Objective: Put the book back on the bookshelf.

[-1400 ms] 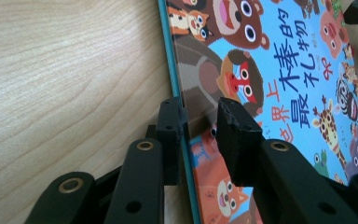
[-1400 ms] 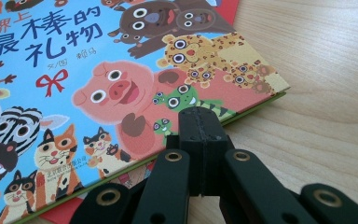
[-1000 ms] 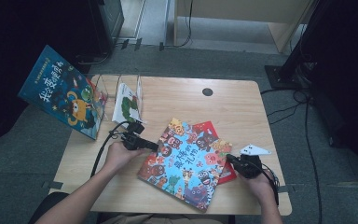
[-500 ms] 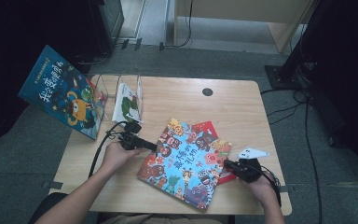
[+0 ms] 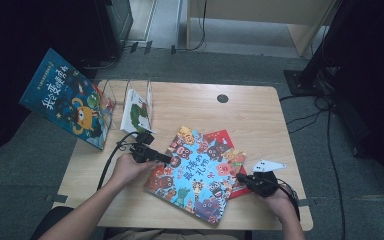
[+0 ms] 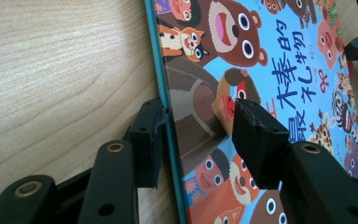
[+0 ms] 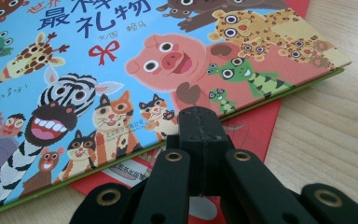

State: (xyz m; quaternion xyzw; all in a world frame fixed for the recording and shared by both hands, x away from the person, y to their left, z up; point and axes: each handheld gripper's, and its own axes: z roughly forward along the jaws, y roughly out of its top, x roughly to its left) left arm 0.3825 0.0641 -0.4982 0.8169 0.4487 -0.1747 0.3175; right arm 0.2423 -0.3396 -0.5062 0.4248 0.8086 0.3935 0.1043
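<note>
A blue picture book (image 5: 197,172) with cartoon animals lies slanted on the wooden table (image 5: 190,107), partly over a red book (image 5: 225,142). My left gripper (image 5: 169,159) is at the blue book's left edge. In the left gripper view the blue book's (image 6: 261,56) teal edge runs between the jaws of the left gripper (image 6: 199,109). The jaws have just been opening: one pad rests beside the edge, the other hovers clear of the cover. My right gripper (image 5: 240,177) is at the book's right edge. In the right gripper view the right gripper (image 7: 198,116) is shut, tips against the edge of the blue book (image 7: 121,60), above the red book (image 7: 256,130).
A clear book stand (image 5: 140,100) holding a white and green book stands at the table's back left. Another blue book (image 5: 67,97) leans beside it past the table edge. A round cable hole (image 5: 222,98) lies at the back. Bare wood stretches beyond the books.
Both hands and both books keep their places. The high view is too coarse to show any difference in the jaws.
</note>
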